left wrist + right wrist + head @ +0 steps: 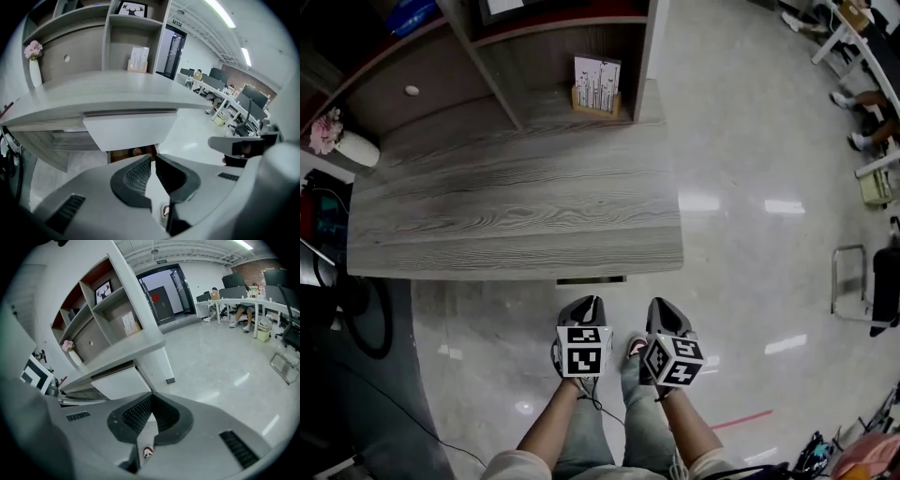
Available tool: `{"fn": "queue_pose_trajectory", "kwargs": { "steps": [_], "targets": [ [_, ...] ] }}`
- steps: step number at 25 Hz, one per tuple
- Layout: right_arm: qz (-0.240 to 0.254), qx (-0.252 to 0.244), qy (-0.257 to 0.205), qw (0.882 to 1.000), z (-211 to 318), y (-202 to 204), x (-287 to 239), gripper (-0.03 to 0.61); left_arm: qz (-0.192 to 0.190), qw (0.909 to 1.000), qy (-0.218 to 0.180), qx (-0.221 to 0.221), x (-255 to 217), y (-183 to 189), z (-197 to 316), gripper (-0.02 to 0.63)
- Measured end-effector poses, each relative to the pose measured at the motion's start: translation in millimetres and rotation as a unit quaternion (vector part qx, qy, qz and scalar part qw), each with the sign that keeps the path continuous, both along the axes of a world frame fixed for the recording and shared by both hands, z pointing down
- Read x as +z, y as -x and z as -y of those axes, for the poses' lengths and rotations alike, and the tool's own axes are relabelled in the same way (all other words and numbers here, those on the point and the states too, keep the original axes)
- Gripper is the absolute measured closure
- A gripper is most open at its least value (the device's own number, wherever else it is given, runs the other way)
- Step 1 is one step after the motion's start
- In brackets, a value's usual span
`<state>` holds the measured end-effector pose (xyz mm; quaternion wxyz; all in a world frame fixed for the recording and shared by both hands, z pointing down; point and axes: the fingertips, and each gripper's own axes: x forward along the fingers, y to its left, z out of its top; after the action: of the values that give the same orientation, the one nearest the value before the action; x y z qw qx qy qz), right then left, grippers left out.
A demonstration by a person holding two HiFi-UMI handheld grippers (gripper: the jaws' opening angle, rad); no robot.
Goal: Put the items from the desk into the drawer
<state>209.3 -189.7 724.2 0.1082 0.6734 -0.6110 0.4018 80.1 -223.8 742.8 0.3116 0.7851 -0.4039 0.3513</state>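
Note:
The grey wood-grain desk (516,216) bears a small card stand (596,86) at its back edge, also seen in the left gripper view as a card stand (138,60). A white drawer front (129,131) hangs under the desk's near edge, and shows too in the right gripper view as a white drawer front (123,383). My left gripper (584,305) and right gripper (662,307) are side by side, low in front of the desk above the person's legs. Left gripper (153,159) and right gripper (151,401) are both shut with nothing between the jaws.
A shelf unit (544,37) stands behind the desk. A white vase with pink flowers (342,142) sits at the desk's left back corner. A metal chair frame (853,281) is on the floor at right, and cables (370,319) lie at left.

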Motion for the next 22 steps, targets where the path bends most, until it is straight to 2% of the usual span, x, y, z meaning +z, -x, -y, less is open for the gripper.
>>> {"fn": "queue_pose_trajectory", "kwargs": {
  "steps": [6, 14, 22],
  "targets": [
    [0.0, -0.016, -0.01, 1.0, -6, 4, -44, 0.58, -0.032, 0.999, -0.009, -0.028, -58, -6, -6, 0.583],
    [-0.011, -0.03, -0.032, 0.999, -14, -2, -107, 0.58, -0.051, 0.9968, -0.037, -0.049, -126, -8, -10, 0.583],
    [-0.03, -0.057, -0.073, 0.995, -16, 2, -176, 0.58, -0.067, 0.9929, -0.073, -0.066, -188, -3, -24, 0.601]
  ]
}}
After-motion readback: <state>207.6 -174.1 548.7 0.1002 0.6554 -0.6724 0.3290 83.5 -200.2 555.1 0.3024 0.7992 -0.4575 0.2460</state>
